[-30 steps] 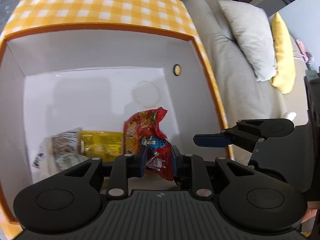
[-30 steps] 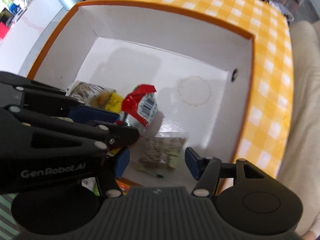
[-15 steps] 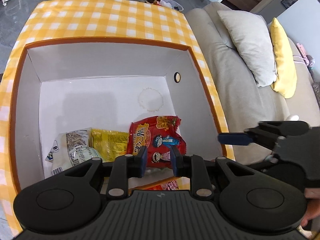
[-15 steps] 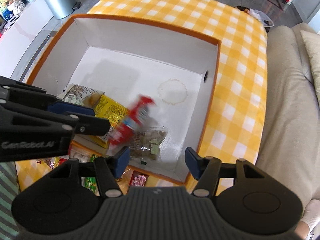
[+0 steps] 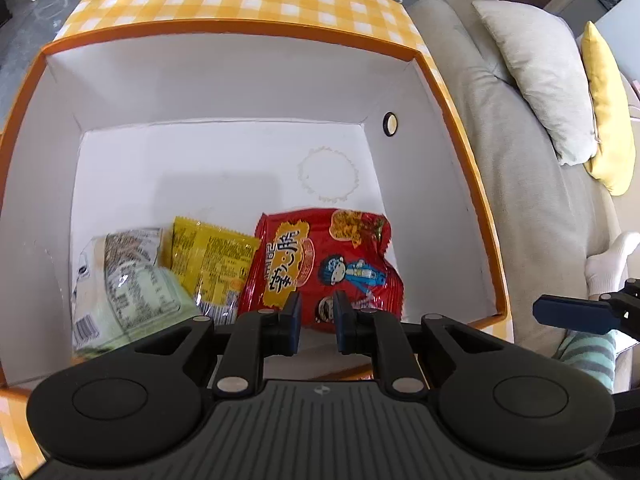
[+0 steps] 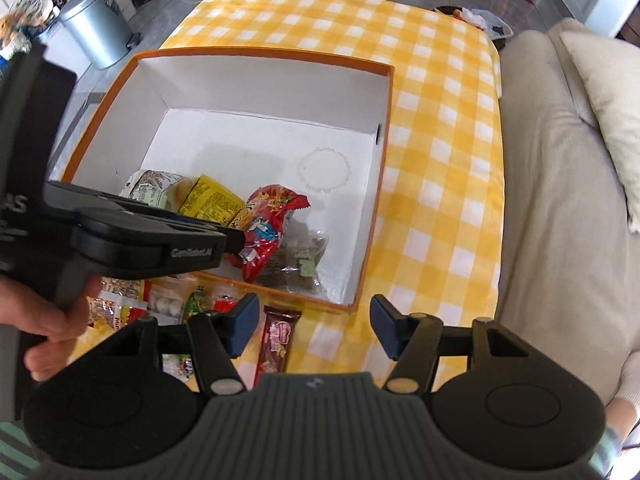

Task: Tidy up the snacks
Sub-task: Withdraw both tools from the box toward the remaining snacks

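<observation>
The box [image 6: 372, 216] sits on the surface [image 6: 436, 184], sofa [image 6: 560, 200] to its right. Four snack packets [image 5: 320, 264] lie along its near wall; more packets [image 6: 276, 340] lie outside, before it.

Yellow-and-white checked tablecloth [image 6: 440, 184] covers the table. Beige sofa [image 5: 520, 184] stands just beside it, bearing a beige cushion [image 5: 540, 80] and a yellow cushion [image 5: 608, 108]. Metal bin [image 6: 98, 28] on grey floor, well apart.

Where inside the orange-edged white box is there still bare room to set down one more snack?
The far half of the white box floor is bare, bordered by the back wall and the round stain. The near edge is crowded: pale green packet, yellow packet, red noodle-snack bag, clear bag of brown pieces.
</observation>
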The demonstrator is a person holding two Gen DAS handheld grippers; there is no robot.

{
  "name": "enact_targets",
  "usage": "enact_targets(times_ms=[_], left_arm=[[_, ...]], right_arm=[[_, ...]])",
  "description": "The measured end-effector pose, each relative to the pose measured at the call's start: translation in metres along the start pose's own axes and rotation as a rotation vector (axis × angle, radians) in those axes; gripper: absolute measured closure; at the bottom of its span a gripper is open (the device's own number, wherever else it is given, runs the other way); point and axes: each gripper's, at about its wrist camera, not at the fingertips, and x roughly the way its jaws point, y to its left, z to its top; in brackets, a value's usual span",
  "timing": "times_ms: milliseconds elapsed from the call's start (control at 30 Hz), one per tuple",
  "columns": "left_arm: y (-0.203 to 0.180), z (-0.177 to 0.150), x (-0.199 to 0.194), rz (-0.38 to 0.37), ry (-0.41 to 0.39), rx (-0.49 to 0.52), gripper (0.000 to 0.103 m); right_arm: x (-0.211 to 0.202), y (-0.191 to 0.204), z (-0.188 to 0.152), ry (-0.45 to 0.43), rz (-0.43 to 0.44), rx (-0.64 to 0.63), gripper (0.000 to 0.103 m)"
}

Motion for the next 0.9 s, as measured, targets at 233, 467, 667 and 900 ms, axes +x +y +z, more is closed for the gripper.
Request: enact_targets(times_ms=[233, 467, 667, 900], left_arm=[[-0.006, -0.022, -0.069, 0.049, -0.209, 0.118, 0.084], [-0.012, -0.065, -0.141, 0.106, -0.426, 0.236, 0.076], [-0.007, -0.108, -0.161, 0.165, -0.514, 0.275, 0.074], [0.017, -0.156, -0.157, 0.207, -0.532, 0.218, 0.074]], right_arm=[[-0.015, 0.005, -0.011, -0.111, 0.035, 0.053, 0.044], [-0.045, 0.026, -0.037, -0.303, 0.051, 0.069, 0.044], [-0.062, 0.042, -0.078, -0.439, 0.051, 0.087, 0.044], [-0.056, 0.057, -0.133, -0.534, 0.052, 0.14, 0.044]])
